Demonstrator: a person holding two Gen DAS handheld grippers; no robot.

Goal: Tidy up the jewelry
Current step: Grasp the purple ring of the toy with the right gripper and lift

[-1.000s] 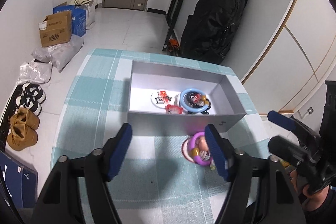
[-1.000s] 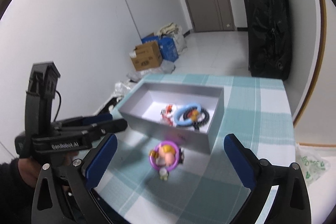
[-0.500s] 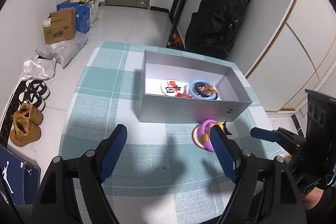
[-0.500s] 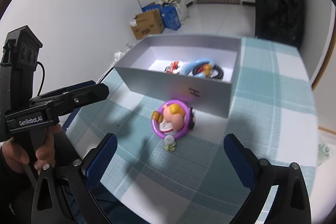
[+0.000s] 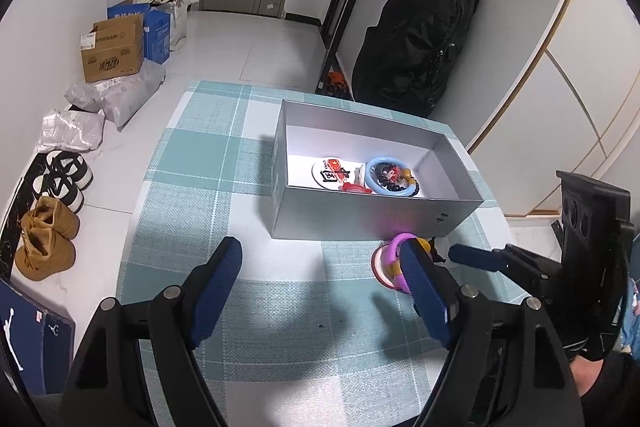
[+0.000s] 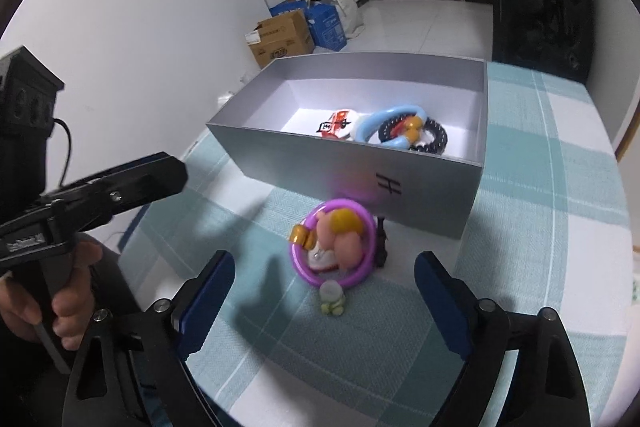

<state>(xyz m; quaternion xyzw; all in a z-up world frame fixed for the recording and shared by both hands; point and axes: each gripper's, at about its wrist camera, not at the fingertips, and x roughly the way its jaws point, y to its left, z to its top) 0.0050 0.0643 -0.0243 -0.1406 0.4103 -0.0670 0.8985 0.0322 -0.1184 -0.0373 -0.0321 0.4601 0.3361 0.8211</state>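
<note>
My right gripper [image 6: 324, 301] has its fingers spread wide and now closing, empty, lined up on either side of the purple ring trinket [image 6: 334, 247] without touching it. A second ago that trinket sat farther ahead and smaller in this view; I have dropped toward it, so I judge the grasp is about to begin. The trinket lies on the counter [image 6: 540, 227] just in front of the grey box [image 6: 420, 187], near its marked wall. My left gripper [image 5: 320, 287] holds its fingers apart, empty, over bare checked cloth in front of the box, little changed. Inside the box lie a blue ring [image 5: 386, 181], dark beads [image 6: 434, 137] and a round badge [image 5: 330, 173].
</note>
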